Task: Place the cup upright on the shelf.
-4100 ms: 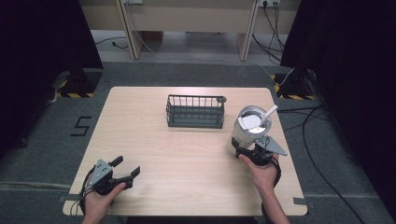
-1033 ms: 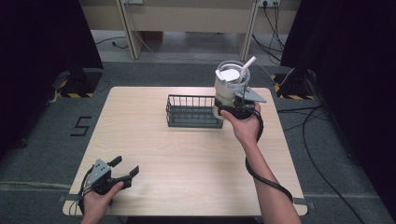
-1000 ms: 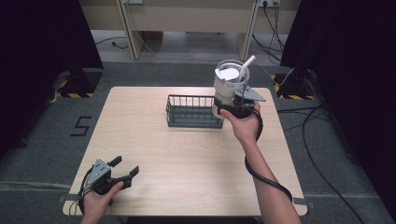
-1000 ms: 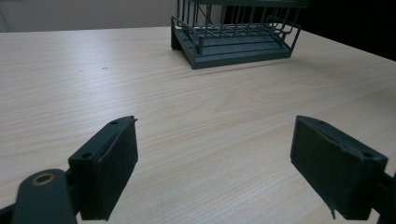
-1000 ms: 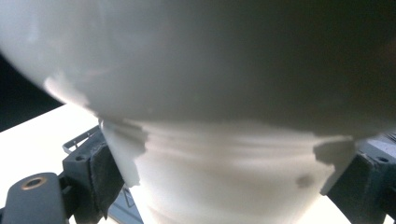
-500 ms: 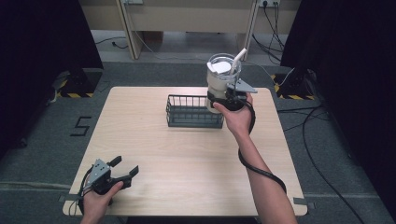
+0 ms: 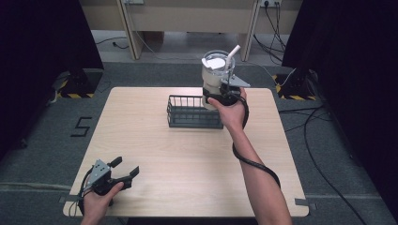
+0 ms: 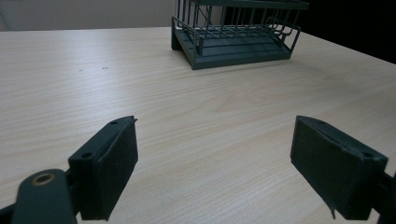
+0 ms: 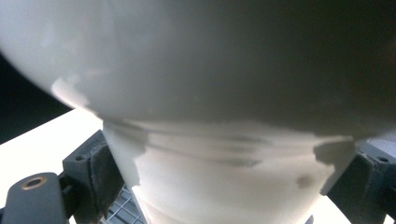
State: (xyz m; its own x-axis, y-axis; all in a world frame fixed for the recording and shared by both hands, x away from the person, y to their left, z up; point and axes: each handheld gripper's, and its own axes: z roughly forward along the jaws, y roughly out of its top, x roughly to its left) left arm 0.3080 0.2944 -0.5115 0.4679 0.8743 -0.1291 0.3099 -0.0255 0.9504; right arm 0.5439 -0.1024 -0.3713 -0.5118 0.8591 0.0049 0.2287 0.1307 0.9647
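Right claw (image 7: 220,93) pinched cup (image 7: 217,72) low above basket (image 7: 195,112): top-heavy, could tip, spill. Left claw (image 7: 123,172) spread, idle on counter (image 7: 187,159).

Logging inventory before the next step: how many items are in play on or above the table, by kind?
Wire baskets: 1, the dark basket on the table.
Tumblers with straw: 1, the tumbler held above the basket's right end.
Handheld grippers: 2, left gripper and right gripper.
Total: 4
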